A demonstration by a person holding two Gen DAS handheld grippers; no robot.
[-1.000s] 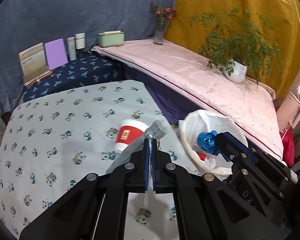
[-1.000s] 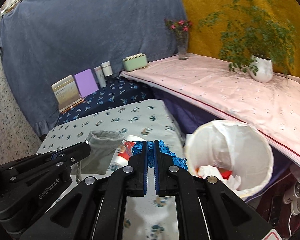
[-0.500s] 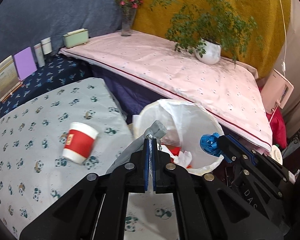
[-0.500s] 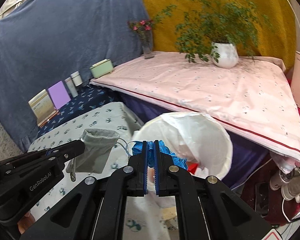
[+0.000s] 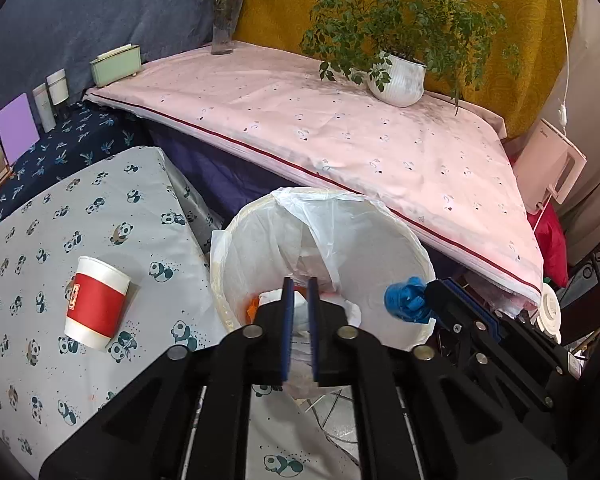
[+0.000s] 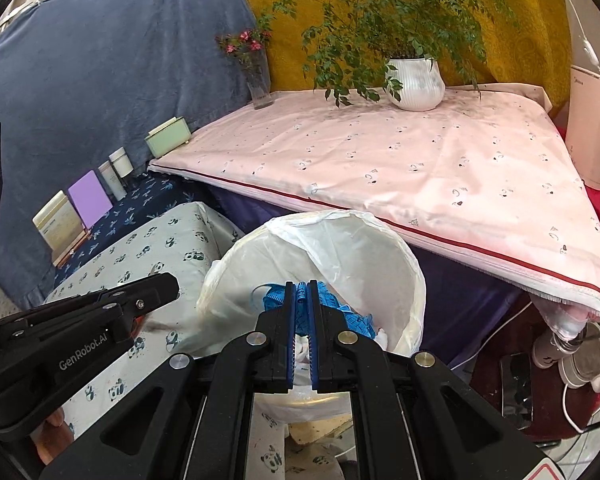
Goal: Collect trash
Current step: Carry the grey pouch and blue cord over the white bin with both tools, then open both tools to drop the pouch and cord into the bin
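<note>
Beside the panda-print table [image 5: 100,208] stands the round bin with its thin, crinkled white liner [image 5: 340,248], its mouth wide and unobstructed, crumpled white and orange scraps at the bottom. Both grippers hang over that rim. The left gripper [image 5: 299,286] has its blue-padded fingers a little apart with nothing between them. The right gripper [image 6: 300,290] pinches a bunched blue mesh-like wad [image 6: 332,304], held just above the liner's near edge; from the left camera the wad sits at about 3 o'clock of the bin opening.

At 9 o'clock from the bin, a red-banded white paper cup [image 5: 96,300] lies tipped on its side on the table, well apart from the table's edge.

At 12 o'clock a raised pink sheeted platform [image 5: 340,128] overhangs close behind the bin, its red-piped edge nearly over the far rim. A ribbed white plant pot [image 6: 416,84] and a glass flower vase [image 6: 260,84] stand far back on it.
</note>
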